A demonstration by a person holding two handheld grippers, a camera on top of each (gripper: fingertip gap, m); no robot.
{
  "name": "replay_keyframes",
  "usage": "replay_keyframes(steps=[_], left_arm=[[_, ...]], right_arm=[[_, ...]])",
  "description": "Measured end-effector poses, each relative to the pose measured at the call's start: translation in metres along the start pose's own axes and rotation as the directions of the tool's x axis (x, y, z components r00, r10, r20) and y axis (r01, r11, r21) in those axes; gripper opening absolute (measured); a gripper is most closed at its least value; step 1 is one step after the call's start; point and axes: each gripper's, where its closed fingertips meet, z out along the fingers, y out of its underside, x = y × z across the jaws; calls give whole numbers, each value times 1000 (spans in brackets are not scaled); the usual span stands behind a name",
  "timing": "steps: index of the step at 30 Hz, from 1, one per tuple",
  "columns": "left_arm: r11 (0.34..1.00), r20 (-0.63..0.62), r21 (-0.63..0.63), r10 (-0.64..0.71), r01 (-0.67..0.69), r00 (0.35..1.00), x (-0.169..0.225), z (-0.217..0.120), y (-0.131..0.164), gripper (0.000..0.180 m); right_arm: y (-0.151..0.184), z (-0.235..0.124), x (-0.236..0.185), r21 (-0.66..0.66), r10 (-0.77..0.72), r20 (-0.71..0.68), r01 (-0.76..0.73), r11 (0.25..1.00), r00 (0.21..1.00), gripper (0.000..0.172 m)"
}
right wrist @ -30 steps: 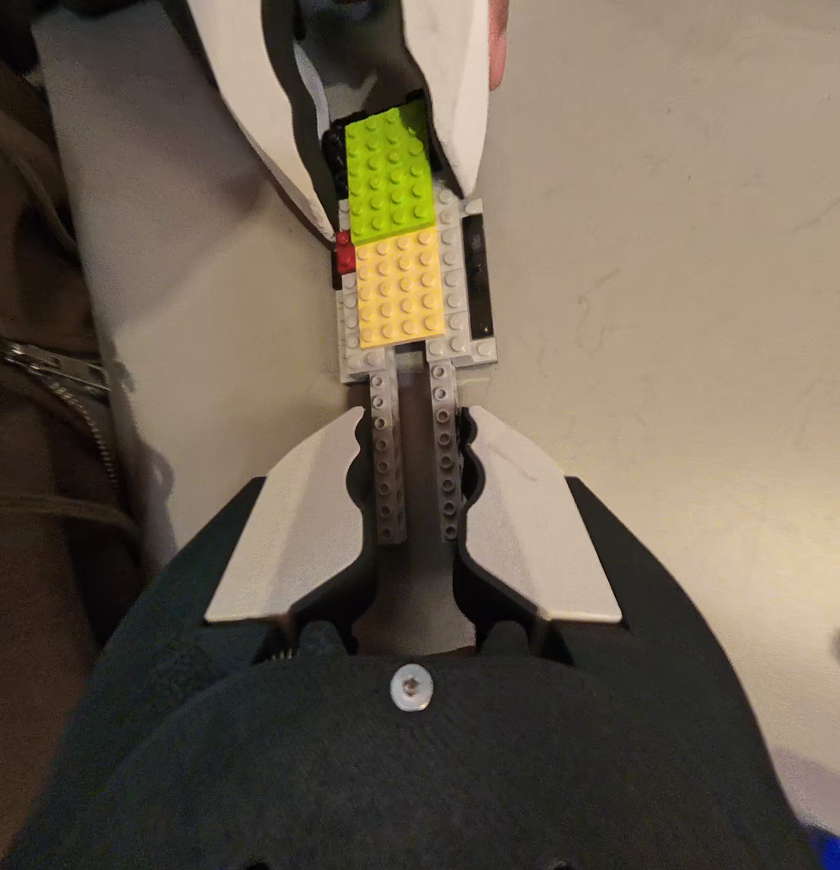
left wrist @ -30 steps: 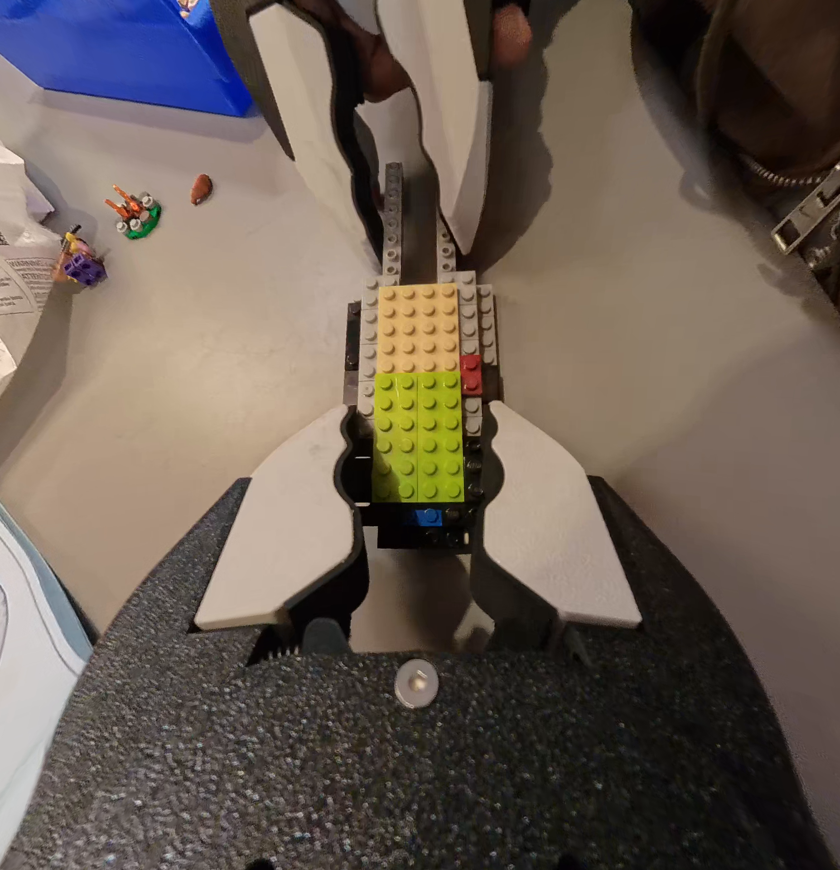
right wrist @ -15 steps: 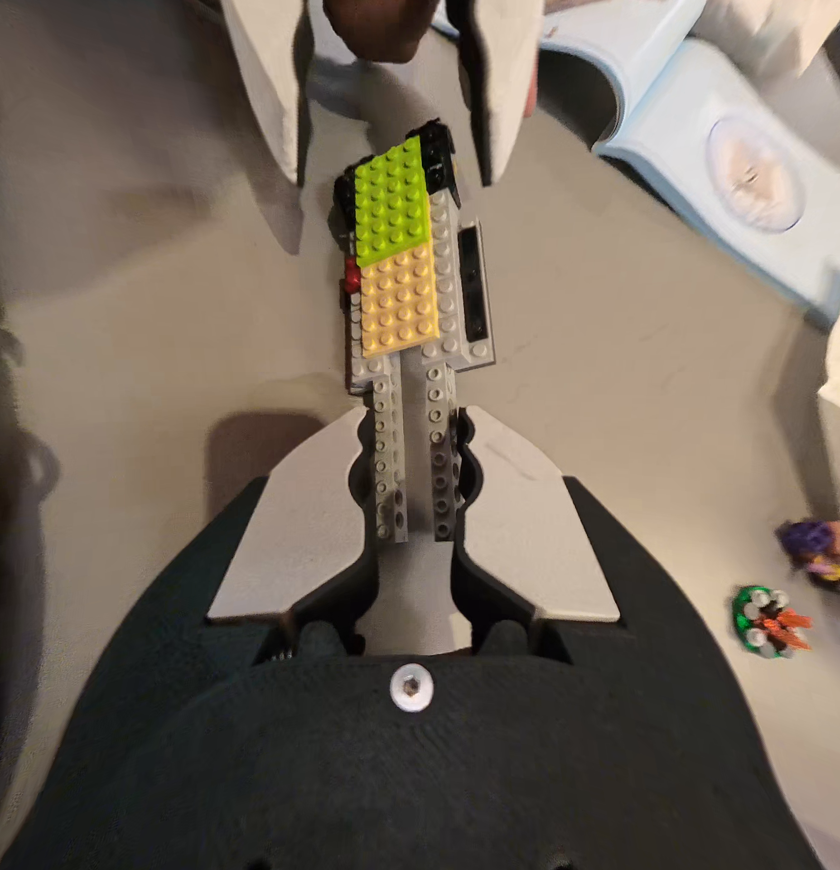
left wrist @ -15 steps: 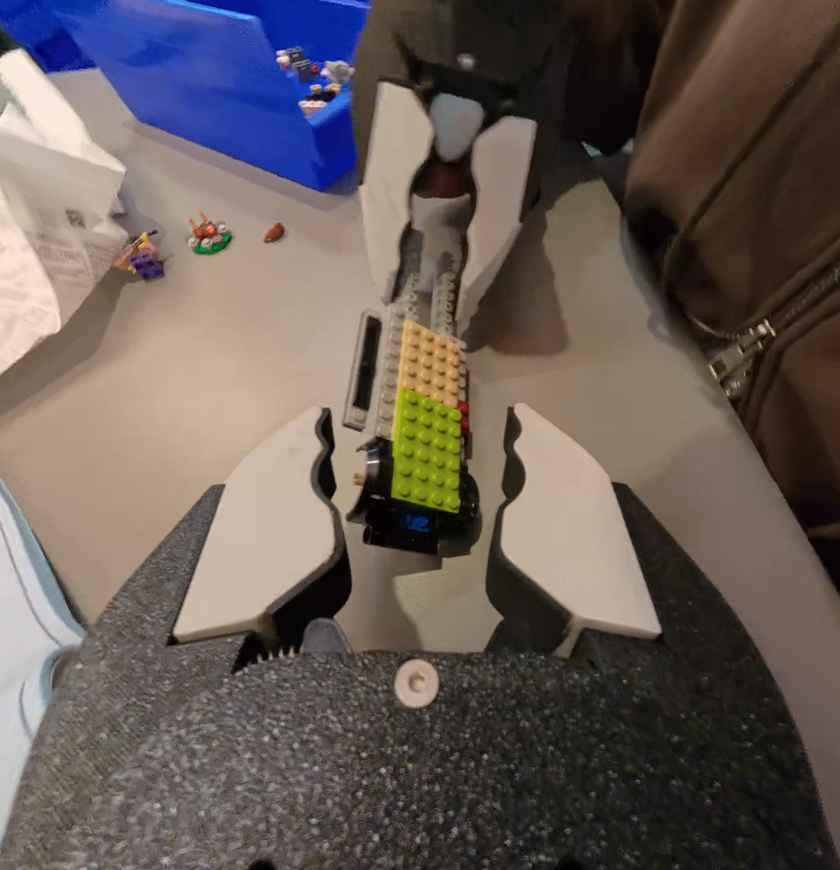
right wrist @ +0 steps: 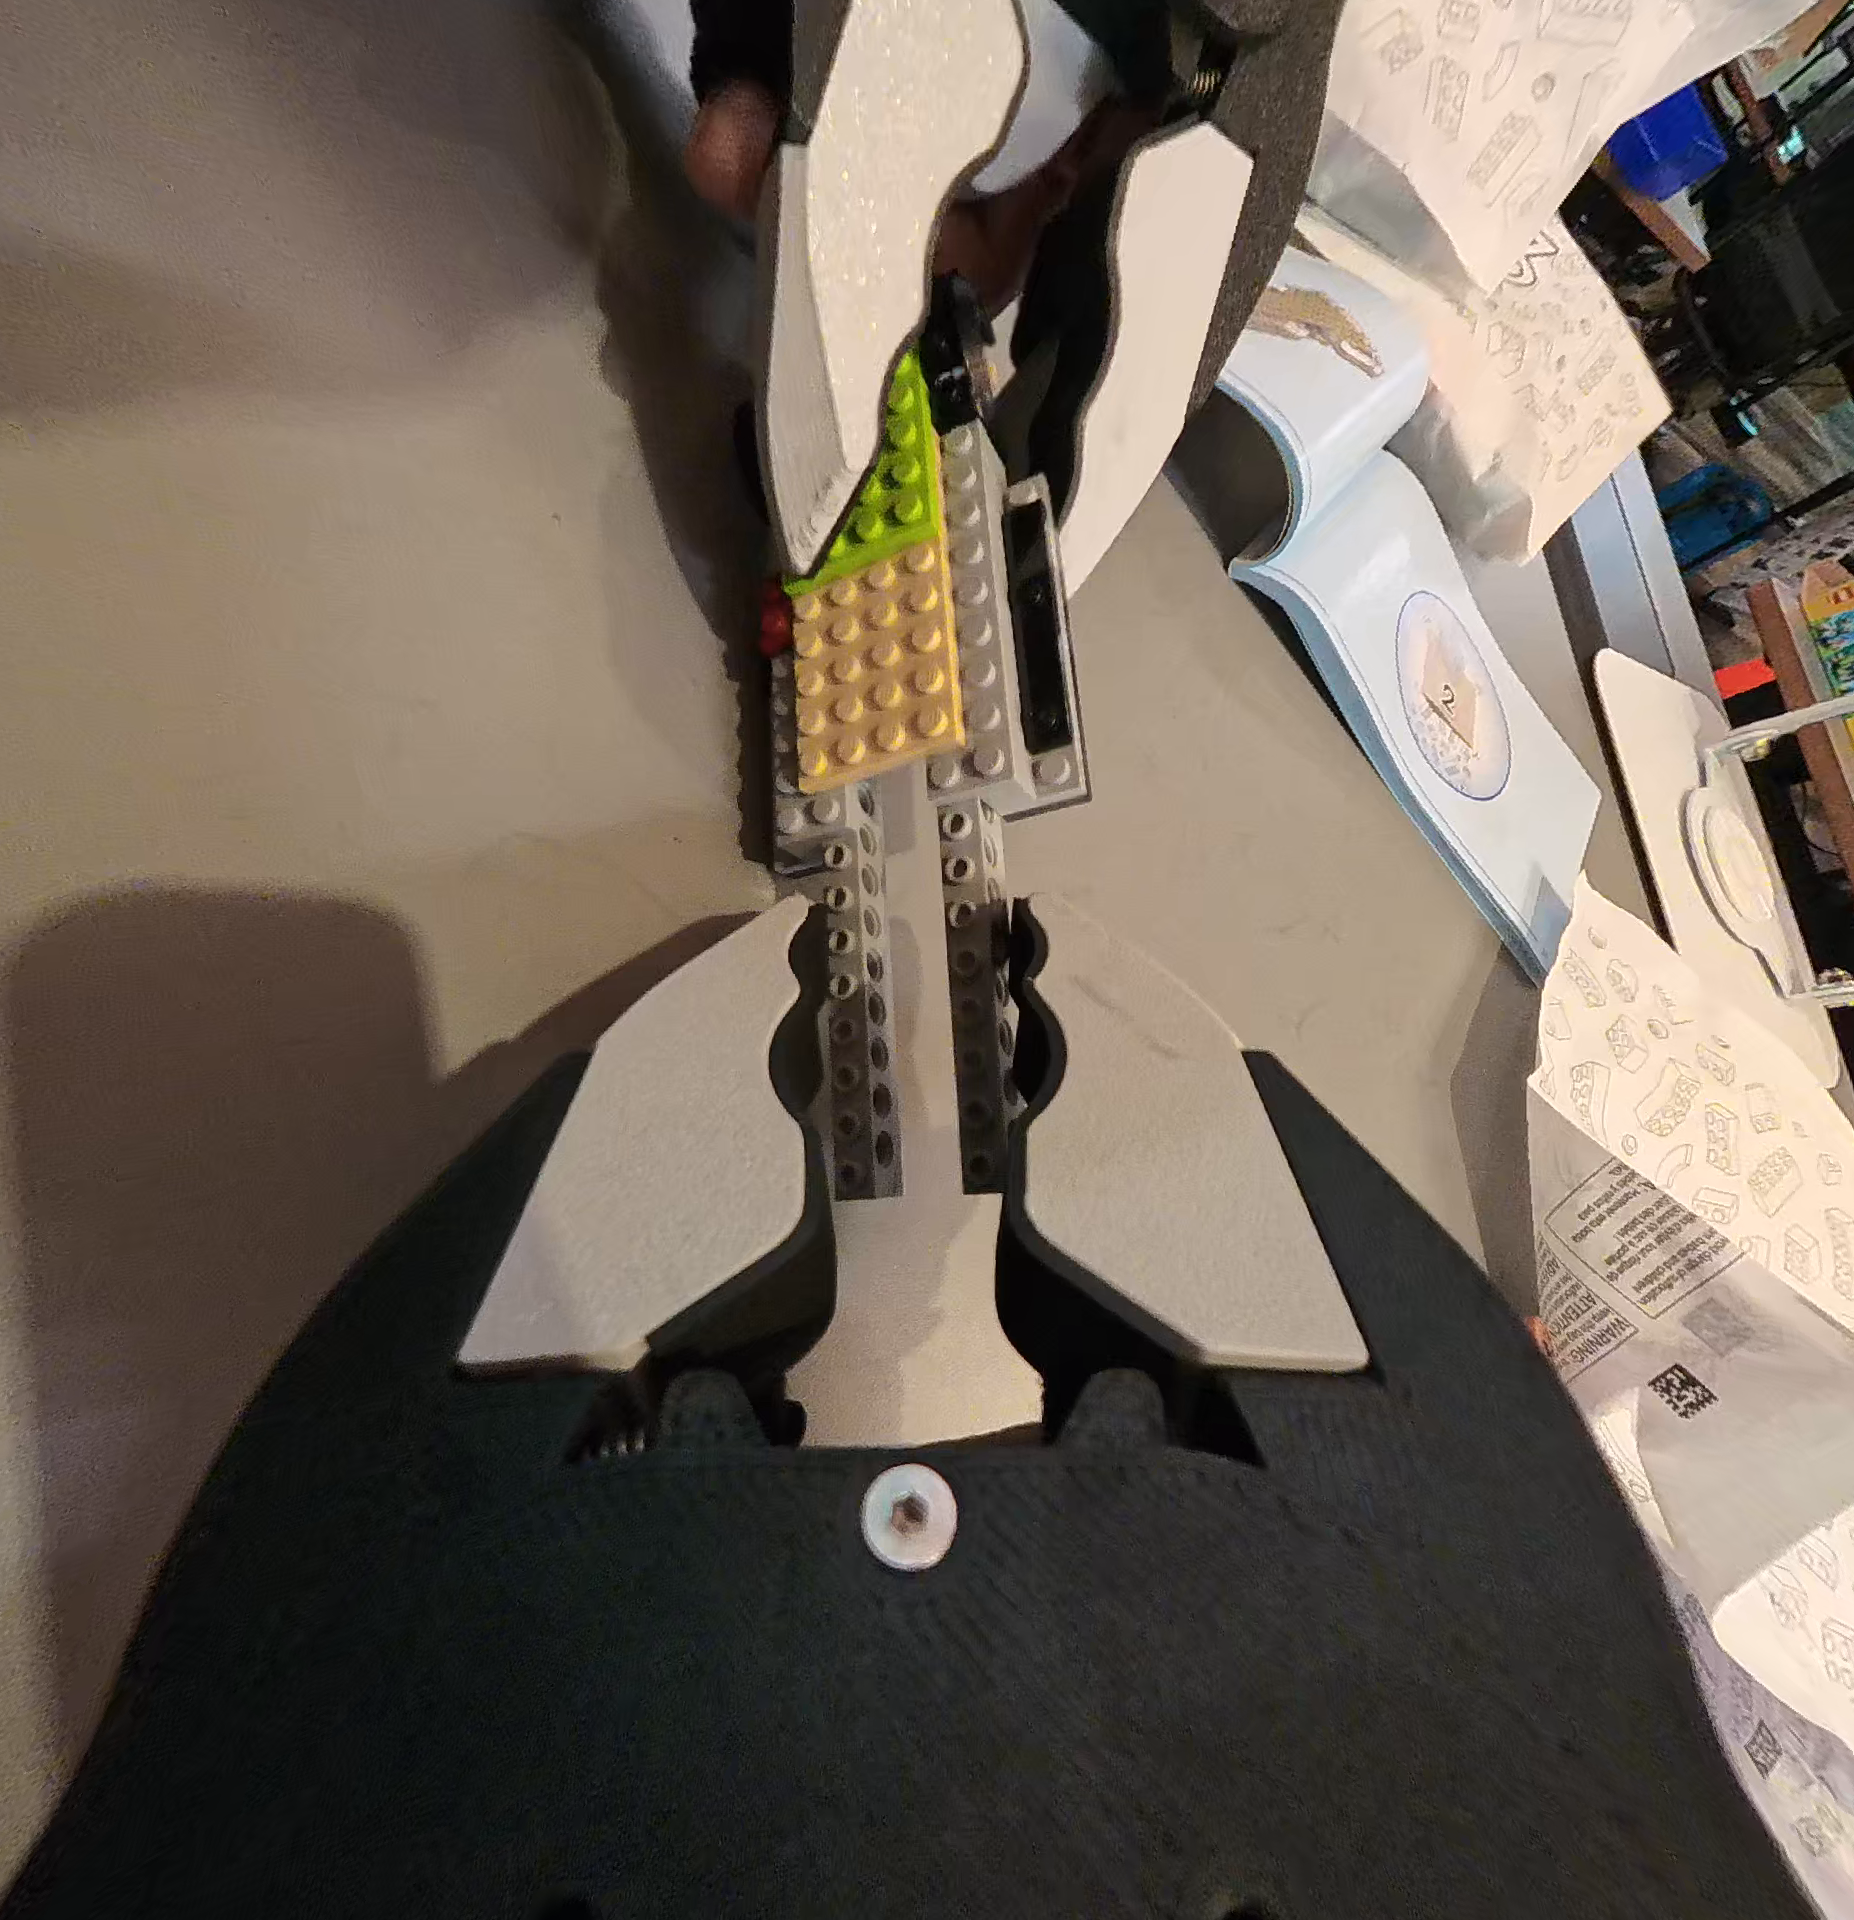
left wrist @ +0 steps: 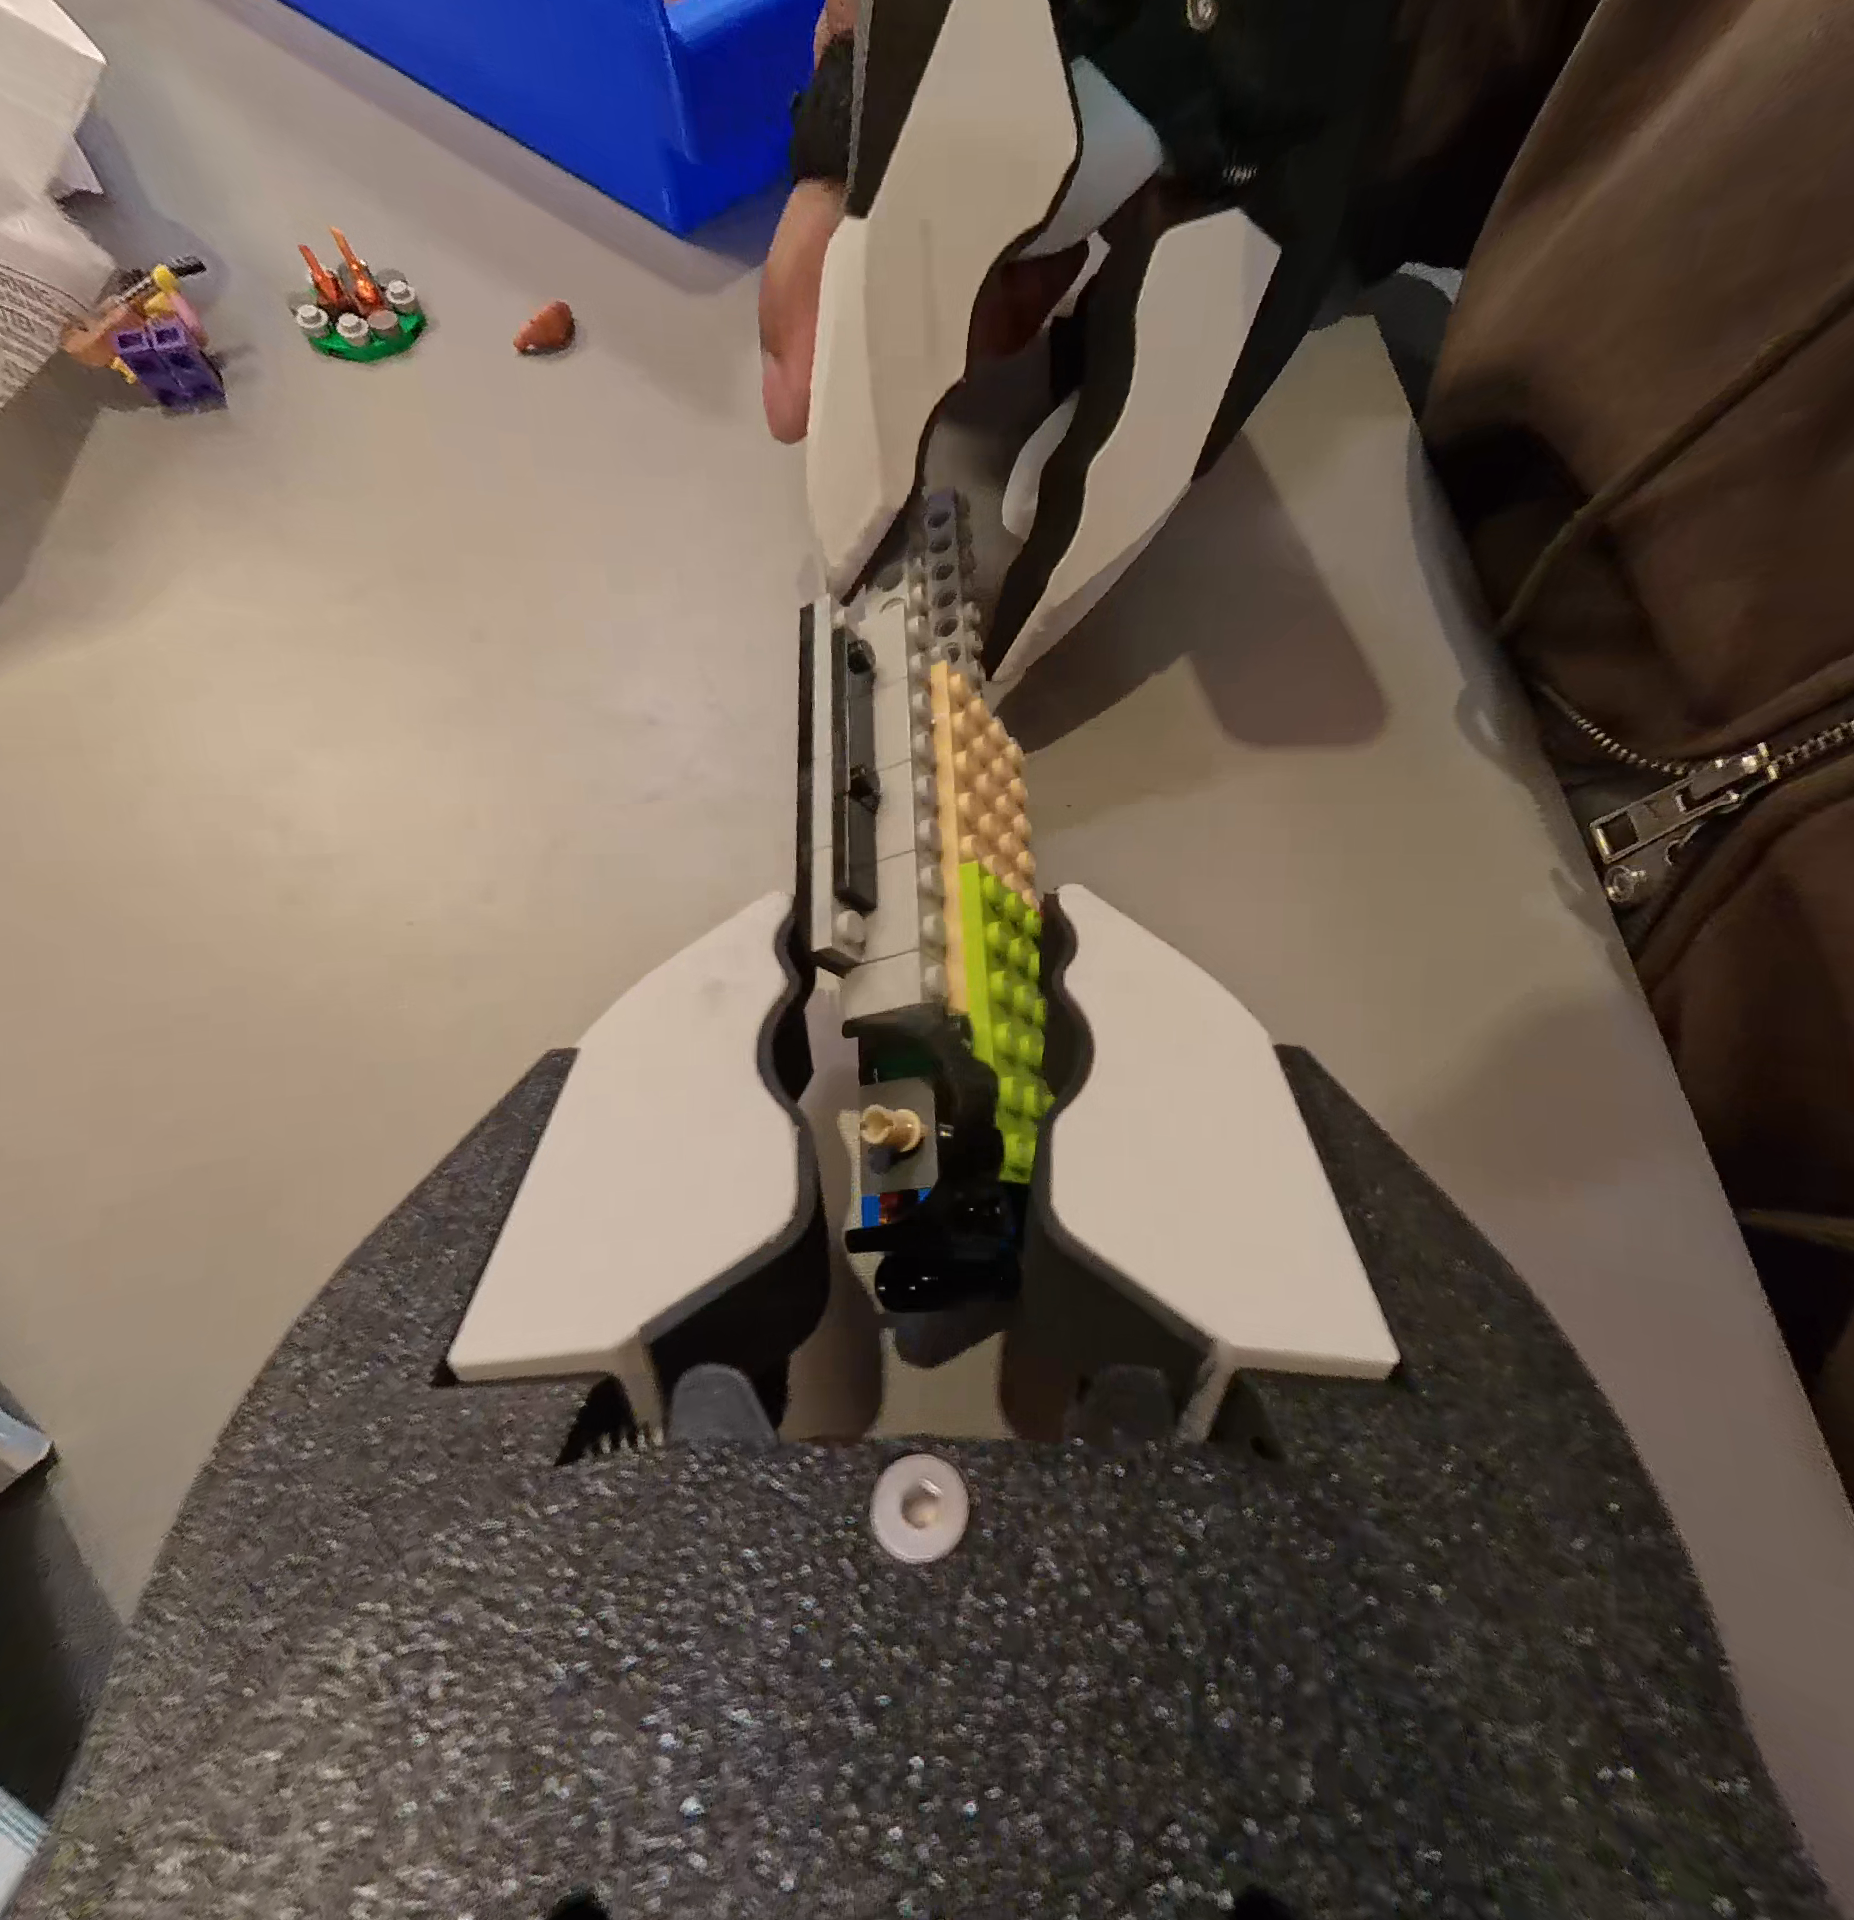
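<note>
You have one brick model (left wrist: 928,821) lifted above the grey table (left wrist: 383,727) at frame centre, held from both ends. Your left gripper (left wrist: 928,1039) is clamped on its lime-and-black end. Your right gripper (right wrist: 918,1039) is clamped across its two grey studded beams (right wrist: 861,1039). Three small brick pieces (left wrist: 362,312) sit upper left by one blue bin (left wrist: 590,94).

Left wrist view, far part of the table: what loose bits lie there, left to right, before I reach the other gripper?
Purple brick figure → green round plate with orange flames → small brown piece → right gripper, clamped on the brick model's grey beams.
</note>
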Motion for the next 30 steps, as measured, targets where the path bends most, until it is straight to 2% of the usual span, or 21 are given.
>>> replay_keyframes(steps=[1,5,8,12,16,18,23,30], left_arm=[[1000,-1,0,-3,3,1000,0,0,0,40],[1000,13,-3,6,-6,1000,-2,-1,0,37],[992,84,-6,126,-126,989,-6,-4,-4,31],[907,214,-94,421,-410,882,-11,-7,-3,28],[805,281,-170,592,-568,755,-14,-4,-3,28],[784,297,-188,619,-591,727,-15,-4,-3,28],[783,311,-191,621,-592,720,-17,-4,-3,28],[759,314,-221,650,-612,692,-17,-4,-2,28]], right_arm=[[0,0,1,1,4,-4,-4,1000,1000,33],[-1,-1,5,11,55,2,-55,998,998,31],[-5,-6,11,41,87,-2,-87,995,996,29],[-10,-10,18,64,93,-6,-92,994,996,29],[-16,-9,16,79,70,5,-70,994,998,28],[-19,-8,13,84,57,9,-57,995,998,28],[-22,-5,12,81,15,-16,-13,997,1000,28],[-23,0,12,84,32,-12,-30,996,999,28]])
